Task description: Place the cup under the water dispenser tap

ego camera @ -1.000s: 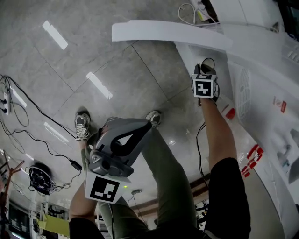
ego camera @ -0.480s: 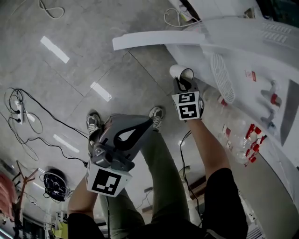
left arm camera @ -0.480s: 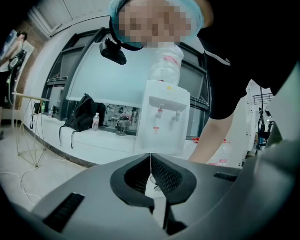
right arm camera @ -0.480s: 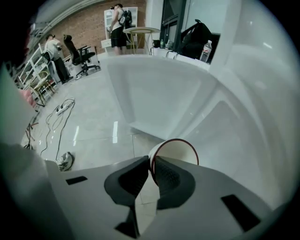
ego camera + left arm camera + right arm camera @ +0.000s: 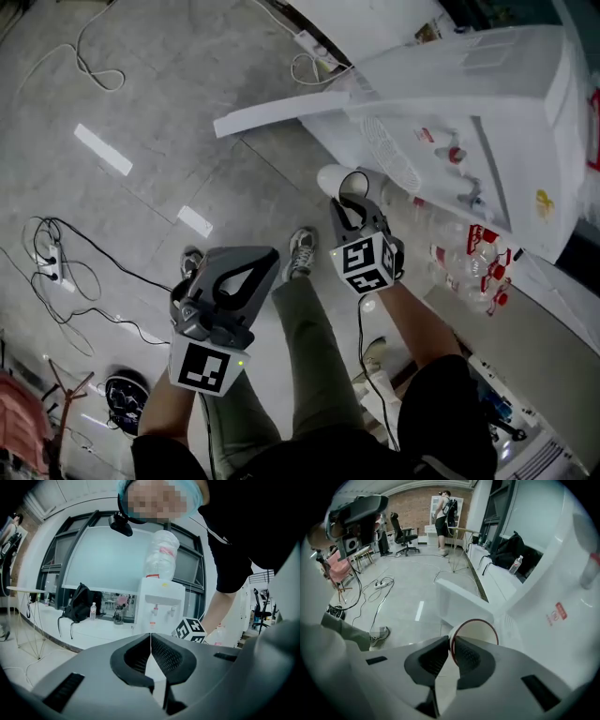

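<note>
A white paper cup (image 5: 478, 632) with a thin red rim is pinched by its wall between the jaws of the right gripper (image 5: 452, 641). It is held in the air, close to the front of the white water dispenser (image 5: 487, 103). The left gripper (image 5: 150, 637) is pressed together, with nothing between its jaws.

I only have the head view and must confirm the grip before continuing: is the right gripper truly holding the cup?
Observer: Yes. The right gripper pinches the red rim of the cup between its jaws.
Operator: And the left?
Observer: The left gripper has its jaws together, with nothing between them.
Operator: Any bottle on the dispenser?
Observer: An upturned bottle stands on the water dispenser.
</note>
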`<action>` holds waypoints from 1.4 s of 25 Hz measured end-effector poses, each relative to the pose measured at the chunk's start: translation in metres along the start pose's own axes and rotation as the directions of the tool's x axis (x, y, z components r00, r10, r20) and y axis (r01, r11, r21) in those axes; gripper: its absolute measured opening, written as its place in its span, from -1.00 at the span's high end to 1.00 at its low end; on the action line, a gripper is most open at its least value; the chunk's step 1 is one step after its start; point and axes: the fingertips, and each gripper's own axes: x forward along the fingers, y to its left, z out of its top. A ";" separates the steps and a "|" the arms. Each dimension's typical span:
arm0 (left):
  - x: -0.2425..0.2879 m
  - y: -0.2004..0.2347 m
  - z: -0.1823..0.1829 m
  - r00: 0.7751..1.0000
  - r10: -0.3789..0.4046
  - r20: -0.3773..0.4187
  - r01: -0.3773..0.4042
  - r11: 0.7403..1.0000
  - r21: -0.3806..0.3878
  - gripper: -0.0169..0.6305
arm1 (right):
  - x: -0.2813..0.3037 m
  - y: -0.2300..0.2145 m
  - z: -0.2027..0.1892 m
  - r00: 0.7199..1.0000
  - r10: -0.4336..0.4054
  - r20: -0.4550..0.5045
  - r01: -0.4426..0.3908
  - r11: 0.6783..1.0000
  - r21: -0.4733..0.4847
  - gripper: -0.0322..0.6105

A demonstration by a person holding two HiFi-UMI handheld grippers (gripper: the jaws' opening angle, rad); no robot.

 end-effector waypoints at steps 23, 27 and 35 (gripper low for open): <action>0.007 -0.027 0.048 1.000 -0.006 0.026 0.006 1.000 -0.013 0.89 | -0.053 -0.119 0.005 0.978 -0.173 -0.114 0.155 0.977 -0.149 0.70; 0.008 -0.025 0.046 1.000 0.001 0.019 0.000 1.000 -0.022 0.89 | -0.048 -0.125 0.003 0.978 -0.160 -0.133 0.144 0.982 -0.124 0.70; 0.007 -0.021 0.046 1.000 0.010 0.021 -0.009 1.000 -0.025 0.89 | -0.038 -0.128 0.002 0.975 -0.152 -0.163 0.131 0.982 -0.133 0.70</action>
